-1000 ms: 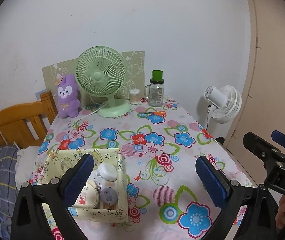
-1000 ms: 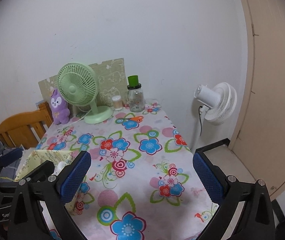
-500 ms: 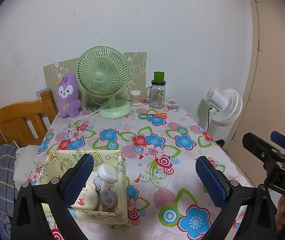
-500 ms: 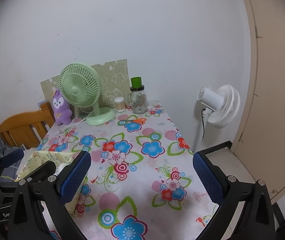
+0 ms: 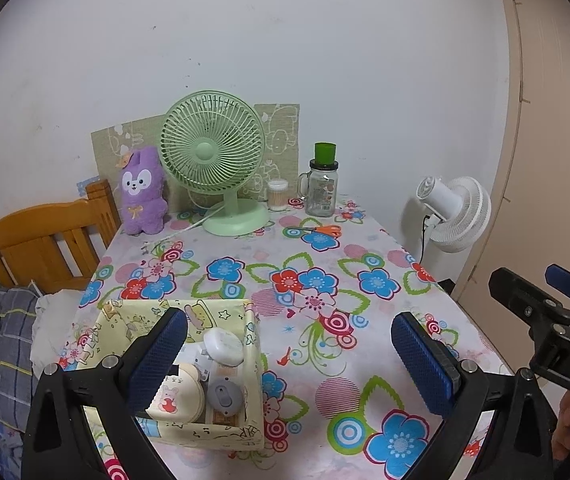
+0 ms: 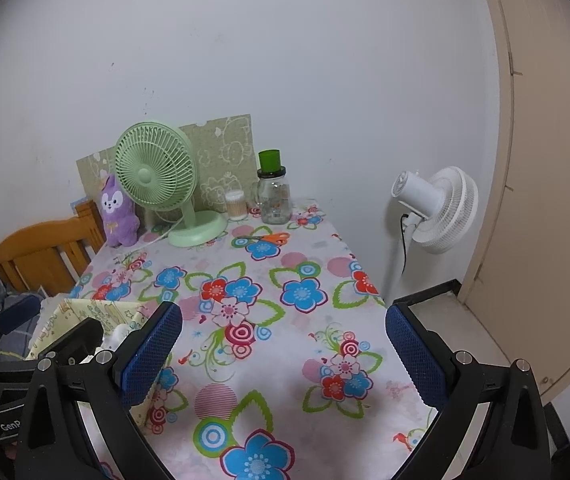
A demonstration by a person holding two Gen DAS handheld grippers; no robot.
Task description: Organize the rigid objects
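A pale yellow fabric box (image 5: 250, 360) stands at the table's near left. It holds a white oval device (image 5: 223, 346), a grey round device (image 5: 224, 394) and a cream round tin (image 5: 175, 398). My left gripper (image 5: 291, 360) is open and empty above the table's near edge, its left finger over the box. My right gripper (image 6: 283, 354) is open and empty, to the right of the box (image 6: 85, 310). Orange scissors (image 5: 321, 230) lie at the far right and also show in the right wrist view (image 6: 271, 237).
At the back stand a green desk fan (image 5: 217, 164), a purple plush (image 5: 141, 192), a cotton swab jar (image 5: 277, 195) and a glass jar with a green lid (image 5: 322, 184). A wooden bed frame (image 5: 37, 240) is left, a white floor fan (image 5: 455, 212) right.
Both grippers have drawn back and risen slightly, so the table looks a little farther away. Both stay open. The objects have not moved.
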